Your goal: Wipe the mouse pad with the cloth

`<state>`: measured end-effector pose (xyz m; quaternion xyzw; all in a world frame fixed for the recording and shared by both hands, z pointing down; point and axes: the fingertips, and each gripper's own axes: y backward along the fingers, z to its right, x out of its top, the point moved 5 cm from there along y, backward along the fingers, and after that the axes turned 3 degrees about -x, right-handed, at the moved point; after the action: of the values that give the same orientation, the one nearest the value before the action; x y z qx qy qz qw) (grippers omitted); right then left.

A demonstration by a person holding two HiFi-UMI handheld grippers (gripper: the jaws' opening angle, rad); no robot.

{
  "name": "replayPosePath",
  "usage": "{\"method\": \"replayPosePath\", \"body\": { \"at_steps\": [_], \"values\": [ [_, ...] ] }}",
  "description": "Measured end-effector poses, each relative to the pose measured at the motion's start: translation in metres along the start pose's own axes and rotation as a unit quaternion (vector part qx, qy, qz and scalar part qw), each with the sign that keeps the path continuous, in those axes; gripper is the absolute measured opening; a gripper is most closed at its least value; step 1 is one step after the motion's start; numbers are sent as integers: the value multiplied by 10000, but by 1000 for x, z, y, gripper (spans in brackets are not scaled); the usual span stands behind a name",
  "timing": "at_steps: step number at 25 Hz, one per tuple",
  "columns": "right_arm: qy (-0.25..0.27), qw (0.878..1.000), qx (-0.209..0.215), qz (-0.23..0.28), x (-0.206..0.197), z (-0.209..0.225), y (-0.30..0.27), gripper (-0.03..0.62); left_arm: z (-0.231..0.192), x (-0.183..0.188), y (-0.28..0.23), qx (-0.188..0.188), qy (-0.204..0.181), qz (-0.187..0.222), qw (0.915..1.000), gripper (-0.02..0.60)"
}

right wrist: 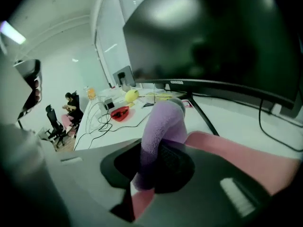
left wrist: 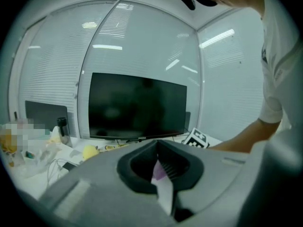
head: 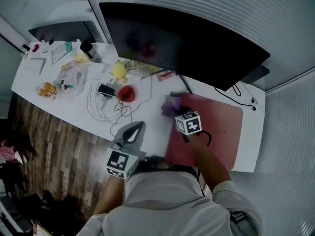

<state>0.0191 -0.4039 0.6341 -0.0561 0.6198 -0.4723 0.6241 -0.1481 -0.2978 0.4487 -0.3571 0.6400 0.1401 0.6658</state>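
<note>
The right claw (right wrist: 154,162) is pinching the purple cloth (right wrist: 163,122). A thick fold stands up from between the jaws and bulges forward past the tips. In the head view this claw is over the far left corner of the red mouse pad (head: 216,127), and the cloth bunches at that corner, partly over the pad's left edge.

From there almost the whole pad lies to the claw's right and back toward the person. Its longer side looks to run across the tabletop (head: 152,127) toward the right edge. The wipe would therefore sweep rightward and nearward, and the right hand is plainly the nearer one for it.

A dark cable loop (head: 208,137) lies on the pad just beside the claw and may snag the cloth.

The pad's near edge sits close to the tabletop's front edge. Beyond its far edge are the monitor (head: 187,38) and the foot of its stand, so there is little spare room past either end of a stroke.

The left claw (left wrist: 157,150) has its jaws pressed together on nothing. It hangs over the bare tabletop left of the pad, clear of the tangle of white cables (head: 106,107) further left.
</note>
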Motion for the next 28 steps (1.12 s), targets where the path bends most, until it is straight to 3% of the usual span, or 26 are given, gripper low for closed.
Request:
{"method": "replayPosePath", "body": {
  "at_steps": [3, 14, 23, 28],
  "values": [
    [-431, 9989, -38, -186, -14, 29, -4, 55, 14, 4, -11, 75, 43, 3, 10000, 2],
    [-812, 9941, -544, -468, -72, 123, 44, 55, 76, 7, -67, 0, -34, 81, 10000, 2],
    [-1285, 9835, -1222, -357, -124, 205, 125, 55, 143, 15, -120, -532, -111, 125, 9984, 2],
    [-1792, 9681, -1736, -219, -152, 258, 177, 55, 176, 23, -148, -905, -215, 151, 9956, 2]
  ]
}}
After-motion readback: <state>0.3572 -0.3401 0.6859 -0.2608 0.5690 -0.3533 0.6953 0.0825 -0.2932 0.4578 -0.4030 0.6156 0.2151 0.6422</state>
